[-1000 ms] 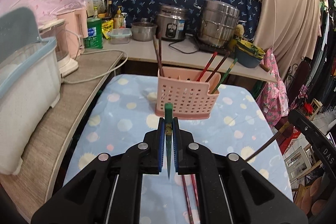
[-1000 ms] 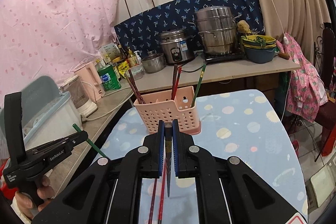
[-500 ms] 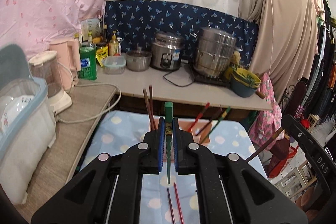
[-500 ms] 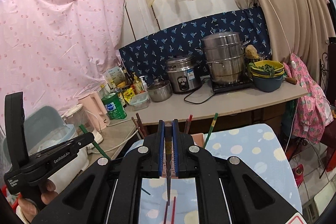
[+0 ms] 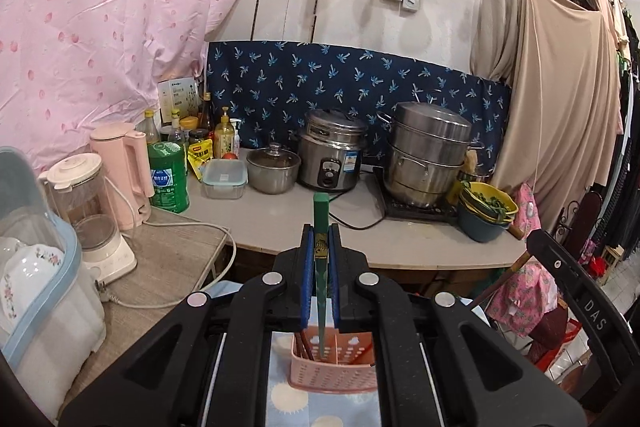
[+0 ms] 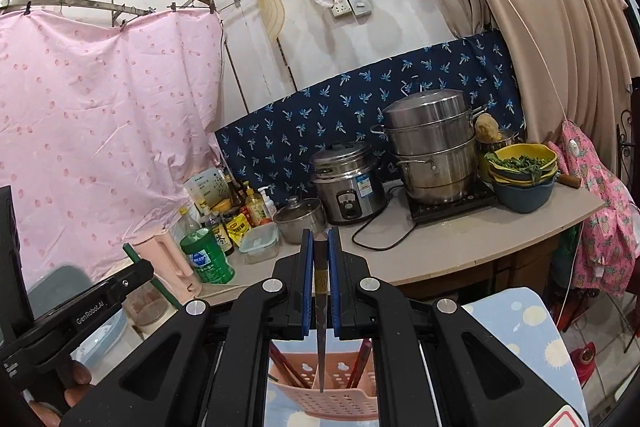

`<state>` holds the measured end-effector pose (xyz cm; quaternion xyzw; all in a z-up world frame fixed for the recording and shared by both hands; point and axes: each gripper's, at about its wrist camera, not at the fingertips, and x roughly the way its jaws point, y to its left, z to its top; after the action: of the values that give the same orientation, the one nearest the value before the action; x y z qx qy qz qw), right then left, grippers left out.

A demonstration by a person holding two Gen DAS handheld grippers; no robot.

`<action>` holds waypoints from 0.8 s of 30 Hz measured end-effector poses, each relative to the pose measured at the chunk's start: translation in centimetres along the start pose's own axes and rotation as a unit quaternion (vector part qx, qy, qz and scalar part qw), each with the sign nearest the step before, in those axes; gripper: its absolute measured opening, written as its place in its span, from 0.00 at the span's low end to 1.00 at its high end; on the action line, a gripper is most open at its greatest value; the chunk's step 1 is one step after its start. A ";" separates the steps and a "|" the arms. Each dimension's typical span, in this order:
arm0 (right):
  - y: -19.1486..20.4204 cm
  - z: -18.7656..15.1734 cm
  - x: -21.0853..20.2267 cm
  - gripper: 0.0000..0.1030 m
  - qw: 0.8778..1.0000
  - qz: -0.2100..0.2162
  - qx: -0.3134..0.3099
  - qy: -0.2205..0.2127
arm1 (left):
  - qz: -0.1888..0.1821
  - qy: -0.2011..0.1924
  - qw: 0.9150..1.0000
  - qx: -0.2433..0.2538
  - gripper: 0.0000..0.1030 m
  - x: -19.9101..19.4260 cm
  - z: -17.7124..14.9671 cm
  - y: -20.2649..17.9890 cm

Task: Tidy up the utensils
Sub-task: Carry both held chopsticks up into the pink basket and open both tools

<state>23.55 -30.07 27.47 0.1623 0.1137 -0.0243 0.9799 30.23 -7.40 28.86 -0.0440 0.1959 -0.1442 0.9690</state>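
Observation:
My left gripper point(image 5: 321, 233) is shut on a green chopstick point(image 5: 320, 223) that stands upright between its blue pads, tip pointing down over the pink utensil basket point(image 5: 334, 371). My right gripper point(image 6: 320, 239) is shut on a dark brown chopstick point(image 6: 320, 267), held upright above the same pink utensil basket point(image 6: 340, 393). Several red and brown chopsticks stand in the basket. The basket sits on a blue spotted cloth point(image 6: 532, 331). The left gripper with its green stick point(image 6: 138, 257) also shows at the left edge of the right wrist view.
Behind the cloth runs a counter point(image 5: 288, 215) with a rice cooker point(image 5: 330, 155), steel steamer pot point(image 5: 428, 151), small lidded pot point(image 5: 273, 167), bottles, a pink kettle point(image 5: 124, 171) and bowls point(image 5: 486, 211). A dish bin point(image 5: 36, 291) stands at left. Clothes hang at right.
Both grippers rose and tilted up with their chopsticks. The basket slid from the middle of each view to the bottom, below the jaws, and the wall came into sight.

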 end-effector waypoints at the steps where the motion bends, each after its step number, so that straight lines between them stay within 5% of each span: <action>1: -0.1 0.0 0.7 0.07 1.000 -0.001 0.000 0.002 | 0.002 0.001 1.000 0.000 0.07 0.7 0.0 0.0; 12: -1.9 -4.3 6.4 0.07 0.998 -0.012 0.002 0.055 | 0.008 0.052 0.999 -0.013 0.07 6.5 -3.3 1.0; 24: -2.0 -7.5 7.9 0.13 0.995 -0.017 -0.006 0.095 | 0.017 0.089 0.996 -0.025 0.11 8.7 -6.6 1.8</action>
<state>29.41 -29.66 18.14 0.1563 0.2089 -0.0245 0.9651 35.75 -8.47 19.40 -0.0516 0.2860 -0.1257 0.9486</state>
